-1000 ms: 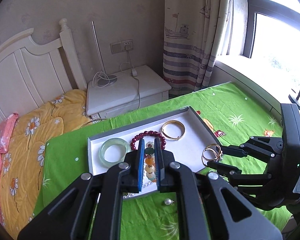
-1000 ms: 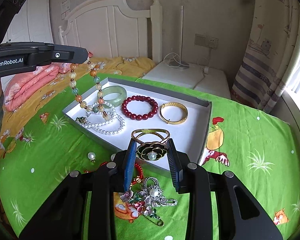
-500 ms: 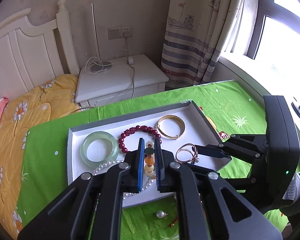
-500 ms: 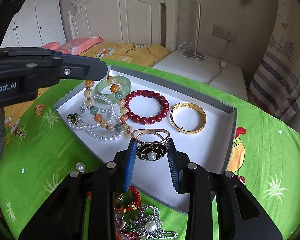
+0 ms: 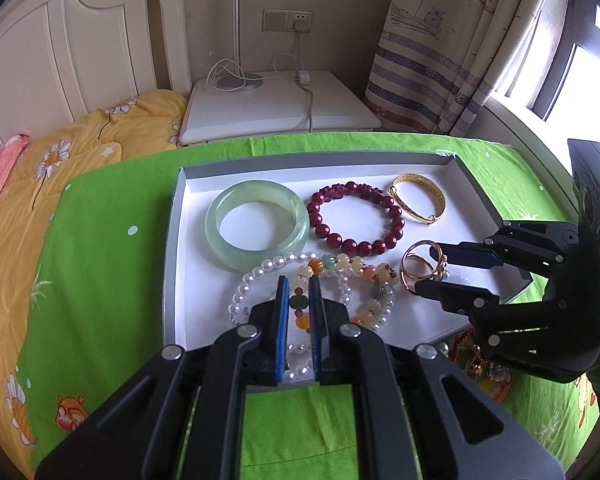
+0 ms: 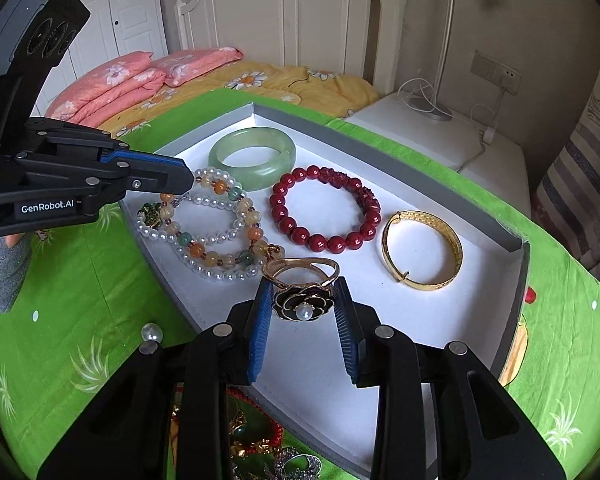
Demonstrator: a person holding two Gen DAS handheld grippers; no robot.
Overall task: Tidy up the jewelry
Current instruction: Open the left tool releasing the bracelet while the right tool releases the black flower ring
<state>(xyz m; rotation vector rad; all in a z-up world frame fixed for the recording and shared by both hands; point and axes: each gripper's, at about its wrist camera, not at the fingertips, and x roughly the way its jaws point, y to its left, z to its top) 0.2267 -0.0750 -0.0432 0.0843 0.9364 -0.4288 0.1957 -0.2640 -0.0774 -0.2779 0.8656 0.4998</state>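
A grey-rimmed white tray (image 5: 173, 240) (image 6: 380, 160) lies on the green cloth. It holds a jade bangle (image 5: 256, 194) (image 6: 256, 176), a red bead bracelet (image 5: 398, 222) (image 6: 316, 242), a gold bangle (image 5: 436, 200) (image 6: 456, 248) and a pearl strand (image 5: 240, 292) (image 6: 220, 276). My left gripper (image 5: 299, 280) (image 6: 184, 178) is shut on a multicoloured bead strand (image 5: 364, 268) (image 6: 220, 186), which drapes over the pearls. My right gripper (image 6: 303, 284) (image 5: 426, 270) is shut on a gold ring with a black flower and pearl (image 6: 304, 306) (image 5: 418, 266), low over the tray's near side.
A loose pearl (image 6: 152, 332) and a heap of brooches and red beads (image 6: 252, 440) (image 5: 472, 360) lie on the cloth in front of the tray. A gloved hand (image 6: 4, 276) holds the left gripper. Behind are a white nightstand (image 5: 276, 100), a bed and a curtain.
Both grippers have come down closer over the tray. The bead strand, hanging free before, now rests on the pearls. The ring has moved from the tray's front edge to above its white floor.
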